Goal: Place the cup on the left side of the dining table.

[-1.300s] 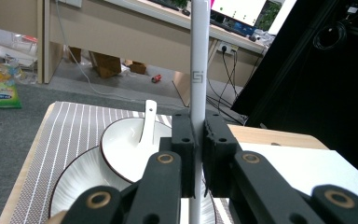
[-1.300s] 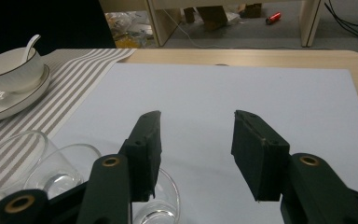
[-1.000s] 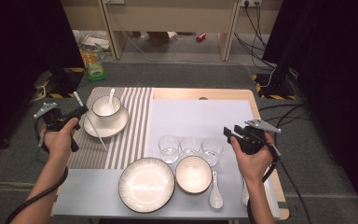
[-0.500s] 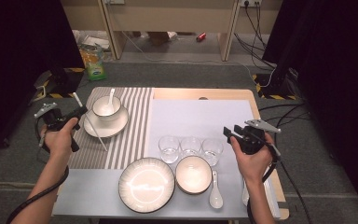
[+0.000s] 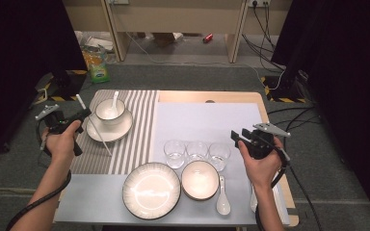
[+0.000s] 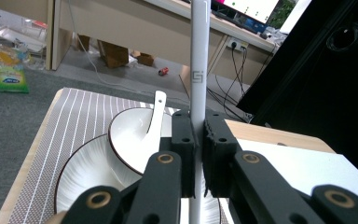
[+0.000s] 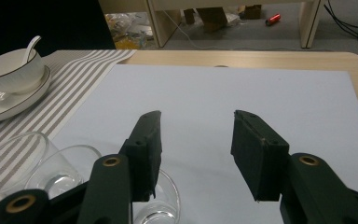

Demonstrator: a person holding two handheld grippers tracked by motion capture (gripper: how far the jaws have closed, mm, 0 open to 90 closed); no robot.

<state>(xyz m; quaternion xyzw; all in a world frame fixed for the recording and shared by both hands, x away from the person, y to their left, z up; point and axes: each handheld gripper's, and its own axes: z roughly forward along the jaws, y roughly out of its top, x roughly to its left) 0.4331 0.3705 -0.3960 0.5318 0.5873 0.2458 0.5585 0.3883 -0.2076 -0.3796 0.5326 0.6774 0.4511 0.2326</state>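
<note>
My left gripper (image 5: 83, 115) is shut on a thin white stick (image 5: 102, 143) that slants from above the hand down onto the striped placemat (image 5: 137, 125). In the left gripper view the stick (image 6: 199, 70) stands upright, pinched between the jaws of the left gripper (image 6: 198, 130). Just beyond it sits a white bowl (image 5: 109, 110) with a spoon (image 5: 114, 98) in it, on a saucer (image 5: 111, 132). My right gripper (image 5: 238, 136) hovers open over the white mat (image 5: 207, 118), right of three glasses (image 5: 197, 150). In the right gripper view, nothing lies between the jaws of the right gripper (image 7: 196, 140).
A large plate (image 5: 151, 190), a smaller bowl (image 5: 200, 179) and a white spoon (image 5: 222, 201) line the table's near edge. The wooden table rim (image 5: 207, 96) shows at the back. A green packet (image 5: 98, 62) and cables lie on the floor beyond.
</note>
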